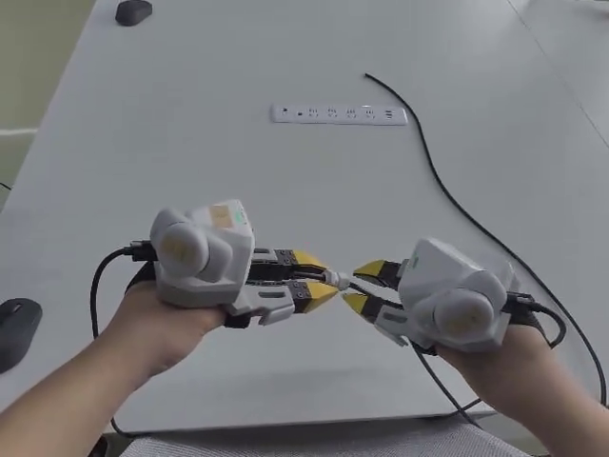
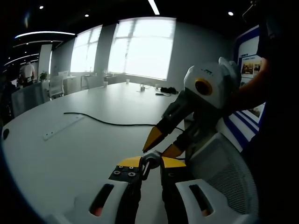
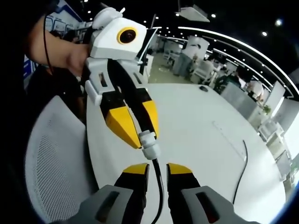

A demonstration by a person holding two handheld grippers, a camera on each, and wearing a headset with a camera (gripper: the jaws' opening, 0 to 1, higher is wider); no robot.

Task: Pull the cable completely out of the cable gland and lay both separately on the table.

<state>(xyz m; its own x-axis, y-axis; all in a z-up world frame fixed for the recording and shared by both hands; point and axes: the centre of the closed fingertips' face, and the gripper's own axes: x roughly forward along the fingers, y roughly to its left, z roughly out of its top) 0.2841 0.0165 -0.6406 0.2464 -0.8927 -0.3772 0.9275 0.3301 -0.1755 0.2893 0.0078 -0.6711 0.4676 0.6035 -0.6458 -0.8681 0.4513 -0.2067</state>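
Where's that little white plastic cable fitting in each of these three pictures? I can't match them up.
Head view: the small white plastic cable gland is low centre.
Left gripper view: bottom centre, clamped in the left hand-held gripper.
Right gripper view: centre, at that same gripper's yellow tips.
Shared landmark: the long black cord lying on the white table.

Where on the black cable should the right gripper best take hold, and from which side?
Grip the cable on the straight stretch just behind the cable gland, which the left gripper clamps. Come from the side opposite that gripper: the cable runs between the right gripper's open jaws.
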